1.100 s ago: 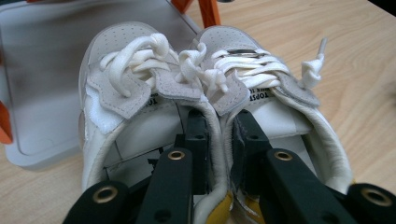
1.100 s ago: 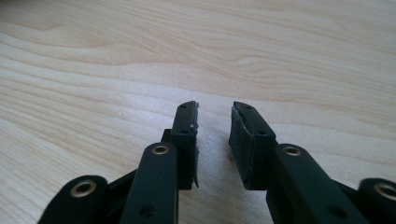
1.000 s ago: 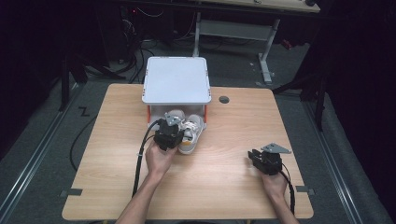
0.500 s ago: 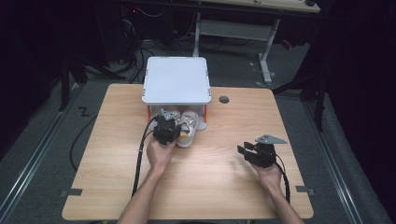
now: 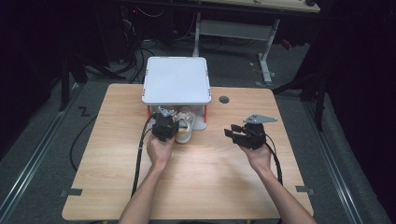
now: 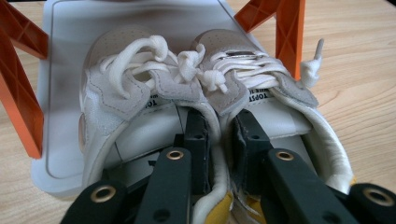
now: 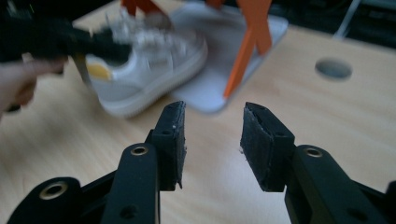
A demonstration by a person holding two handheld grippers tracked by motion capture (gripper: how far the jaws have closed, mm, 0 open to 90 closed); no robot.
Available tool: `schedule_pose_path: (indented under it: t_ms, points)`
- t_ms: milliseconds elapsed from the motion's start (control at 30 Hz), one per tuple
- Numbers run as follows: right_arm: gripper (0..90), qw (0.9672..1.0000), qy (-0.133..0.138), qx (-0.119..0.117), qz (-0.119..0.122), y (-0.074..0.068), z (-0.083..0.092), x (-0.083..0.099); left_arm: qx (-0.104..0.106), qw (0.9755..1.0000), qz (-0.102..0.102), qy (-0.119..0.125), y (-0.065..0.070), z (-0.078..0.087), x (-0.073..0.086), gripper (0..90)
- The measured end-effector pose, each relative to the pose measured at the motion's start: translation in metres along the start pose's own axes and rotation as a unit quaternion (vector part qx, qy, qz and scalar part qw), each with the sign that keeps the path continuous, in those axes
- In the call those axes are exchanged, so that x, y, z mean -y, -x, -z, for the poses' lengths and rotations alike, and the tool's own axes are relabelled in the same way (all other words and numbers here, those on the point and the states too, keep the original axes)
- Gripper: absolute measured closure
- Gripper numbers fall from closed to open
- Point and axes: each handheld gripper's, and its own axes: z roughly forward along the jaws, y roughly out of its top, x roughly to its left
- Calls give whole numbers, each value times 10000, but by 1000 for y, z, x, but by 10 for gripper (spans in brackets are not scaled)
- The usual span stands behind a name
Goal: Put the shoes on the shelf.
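A pair of white lace-up shoes point(image 5: 185, 128) rests with its toes on the lower white shelf point(image 6: 60, 93) of a small rack with orange legs point(image 6: 289, 32). My left gripper point(image 6: 219, 126) has one jaw inside each shoe and is shut on their two adjoining collars, pinching them together. The left shoe point(image 6: 116, 88) and the right shoe point(image 6: 261, 88) lie side by side. Off to the right, my right gripper point(image 5: 232, 132) hovers above the table. Its jaws have just been opening and now stand open point(image 7: 212, 126) with nothing between them, pointed toward the blurred shoes point(image 7: 149, 65).
The rack's flat white top point(image 5: 176, 79) covers the shelf at the table's far middle. A round hole point(image 5: 224, 99) sits in the wooden tabletop right of the rack. A black cable point(image 5: 138, 158) trails from my left gripper along the forearm.
My right gripper rose off the table, moved forward and left toward the rack, and its jaws opened. My left gripper nudged the shoes slightly farther in under the rack.
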Motion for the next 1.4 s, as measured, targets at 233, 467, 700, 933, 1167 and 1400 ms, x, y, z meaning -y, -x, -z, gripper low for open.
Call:
schedule_pose_path:
  t_ms: [233, 467, 700, 933, 1167, 1400]
  points:
    - [581, 9996, 235, 57, 152, -10, -13, -51, 23, 9998, 174, 82, 0, -6, -4, 771]
    - [575, 9993, 303, 107, 180, -16, -32, -87, -173, 9997, 178, -1, -4, -12, -2, 765]
    - [573, 9992, 122, 262, 292, -25, -65, -107, -227, 9996, 166, -53, -6, -20, 1, 732]
    - [578, 9989, 44, 399, 228, -31, -90, -111, -212, 9998, -26, -47, -4, -20, 2, 660]
    - [580, 9982, -133, 461, 347, -32, -94, -118, 2, 10000, 35, 55, -5, -12, -1, 403]
    - [581, 9983, -112, 457, 349, -33, -94, -117, 31, 9995, -60, 315, 4, 4, -5, 293]
